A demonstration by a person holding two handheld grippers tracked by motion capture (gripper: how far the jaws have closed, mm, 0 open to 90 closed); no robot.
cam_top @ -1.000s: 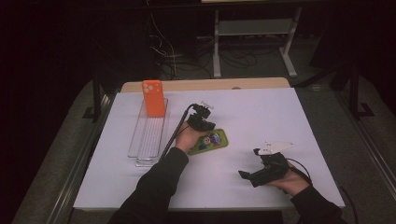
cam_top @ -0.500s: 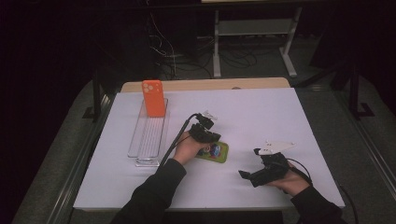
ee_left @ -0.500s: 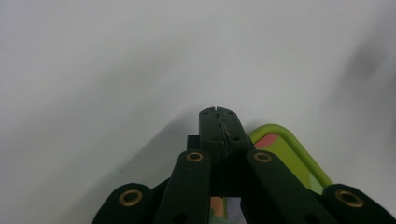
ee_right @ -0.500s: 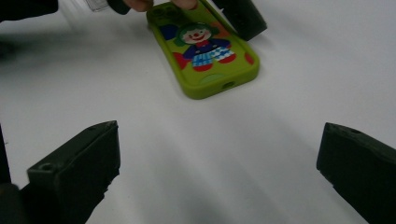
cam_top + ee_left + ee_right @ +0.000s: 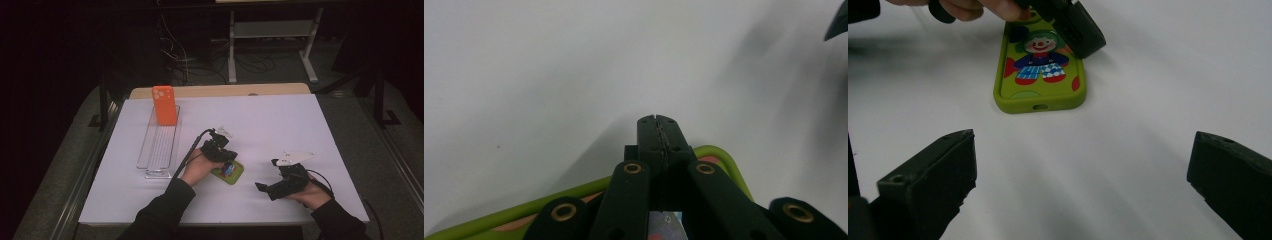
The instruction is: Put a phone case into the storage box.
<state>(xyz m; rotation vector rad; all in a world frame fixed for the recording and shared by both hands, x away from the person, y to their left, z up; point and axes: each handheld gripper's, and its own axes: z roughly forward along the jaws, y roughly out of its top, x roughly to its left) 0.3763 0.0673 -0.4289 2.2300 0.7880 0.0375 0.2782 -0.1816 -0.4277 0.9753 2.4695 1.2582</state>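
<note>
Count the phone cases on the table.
2: an orange phone case standing at the far end of the clear tray, and a green clown phone case lying flat under the left tongs.

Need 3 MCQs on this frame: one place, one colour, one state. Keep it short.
1. Where does the orange phone case stand?
A. at the far end of the clear tray
B. beside the right gripper
C. off the table

2. What colour is the rim of the clown phone case?
A. blue
B. green
C. white

3. How do the right gripper's jaws stand?
A. shut on the clown case
B. shut on nothing
C. wide apart, nothing between

Key: 1 A, the high view shows it upright at the tray's far end. 2 B, the rim is lime green in the right gripper view. 3 C, bare table lies between the spread jaws.
</note>
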